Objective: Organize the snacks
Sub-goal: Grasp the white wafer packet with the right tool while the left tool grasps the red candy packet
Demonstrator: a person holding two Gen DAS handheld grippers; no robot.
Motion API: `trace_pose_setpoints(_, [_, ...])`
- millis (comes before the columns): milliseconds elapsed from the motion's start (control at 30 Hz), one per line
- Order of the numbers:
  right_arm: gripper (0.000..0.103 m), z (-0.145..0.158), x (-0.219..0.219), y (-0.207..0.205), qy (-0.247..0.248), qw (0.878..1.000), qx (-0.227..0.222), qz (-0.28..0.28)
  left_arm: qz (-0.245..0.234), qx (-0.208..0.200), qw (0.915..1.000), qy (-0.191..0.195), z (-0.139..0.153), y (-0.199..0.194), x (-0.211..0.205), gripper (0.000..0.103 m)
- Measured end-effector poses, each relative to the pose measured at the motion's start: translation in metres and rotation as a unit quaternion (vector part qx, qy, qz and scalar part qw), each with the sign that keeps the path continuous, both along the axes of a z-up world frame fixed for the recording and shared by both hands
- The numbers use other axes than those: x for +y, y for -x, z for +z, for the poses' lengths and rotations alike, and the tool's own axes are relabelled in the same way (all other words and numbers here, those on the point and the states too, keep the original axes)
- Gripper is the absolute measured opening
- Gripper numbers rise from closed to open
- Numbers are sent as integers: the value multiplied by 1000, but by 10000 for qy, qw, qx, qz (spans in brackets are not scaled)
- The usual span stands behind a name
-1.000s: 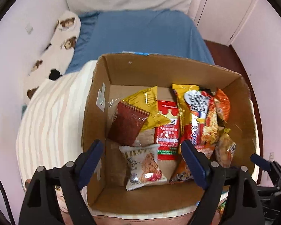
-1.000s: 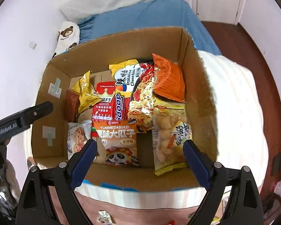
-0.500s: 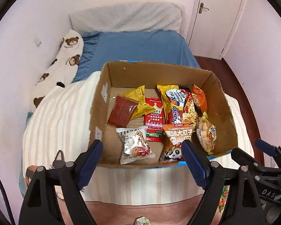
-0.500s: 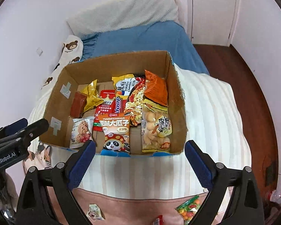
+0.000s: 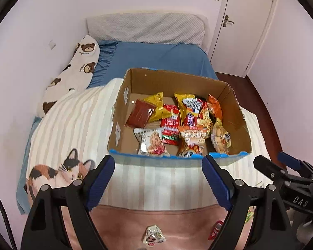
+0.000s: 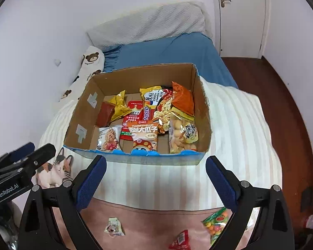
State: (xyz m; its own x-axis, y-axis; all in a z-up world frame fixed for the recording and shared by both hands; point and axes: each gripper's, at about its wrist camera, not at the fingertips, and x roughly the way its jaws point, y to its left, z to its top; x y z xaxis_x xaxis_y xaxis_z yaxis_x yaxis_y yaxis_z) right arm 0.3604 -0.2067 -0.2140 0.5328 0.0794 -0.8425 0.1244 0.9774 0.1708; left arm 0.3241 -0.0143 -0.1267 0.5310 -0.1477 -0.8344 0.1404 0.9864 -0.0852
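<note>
An open cardboard box (image 5: 237, 108) (image 6: 79, 112) sits on the striped blanket and holds several snack packets. Loose snacks lie on the pink part of the blanket near me: a small white packet (image 5: 154, 234) (image 6: 113, 227), a red packet (image 6: 180, 240) (image 5: 216, 229) and a green candy bag (image 6: 216, 225). My left gripper (image 5: 157, 179) is open and empty, in front of the box. My right gripper (image 6: 155, 179) is open and empty, also short of the box. Each gripper shows at the edge of the other's view.
The bed has a blue sheet (image 5: 156, 62), a grey pillow (image 5: 146, 28) and a bear-print bolster (image 5: 73, 73) by the left wall. A cat print (image 5: 58, 173) is on the blanket. A white door (image 5: 246, 20) and dark wood floor (image 6: 281, 93) are on the right.
Both grippers have pulled back and up from over the box. The box now looks smaller and farther, and the loose snacks on the pink blanket have come into view.
</note>
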Motion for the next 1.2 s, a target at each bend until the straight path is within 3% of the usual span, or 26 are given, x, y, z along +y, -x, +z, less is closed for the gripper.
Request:
trace_pose_setpoints(33, [98,-1,-5,4,-111,9999,22,-39,7,45,10000,16,-3,3,0,85])
trace_pose_setpoints(133, [98,-12,-21,14,-390,9989,210,-156,-65,248,9997,-28,-18,12,-5,103])
trace_pose_setpoints(400, [98,-77,-93,69,-725,9849,1228,-980,-391,1324,9904,-66,-103,44,-49,103])
trace_pose_setpoints(567, [98,-111,-132,106,-709,9750,1636,-1326,-827,2021,9754,-288,-159,72,-101,103])
trace_pose_setpoints(800, [98,-131,-159,123,-609,9749,1797,-1169,-1423,2897,9458,-353,-231,92,-171,103])
trace_pose_setpoints(833, [98,-132,-160,124,-594,9750,1807,-1152,-1498,2993,9419,-288,-240,94,-179,101])
trace_pose_setpoints(900, [98,-135,-162,123,-571,9756,1818,-1086,-1564,3170,9350,-269,-254,97,-189,80])
trace_pose_setpoints(933, [98,-136,-163,124,-552,9760,1818,-1065,-1603,3288,9304,-231,-262,99,-193,55])
trace_pose_setpoints(967, [98,-136,-165,124,-536,9764,1809,-1049,-1586,3371,9276,-281,-268,101,-195,40])
trace_pose_setpoints(1067, [97,-137,-167,124,-543,9779,1791,-930,-1475,3289,9325,-246,-267,102,-189,38])
trace_pose_setpoints(1200, [97,-143,-161,115,-376,9805,1808,-677,-972,3249,9406,-166,-261,92,-159,38])
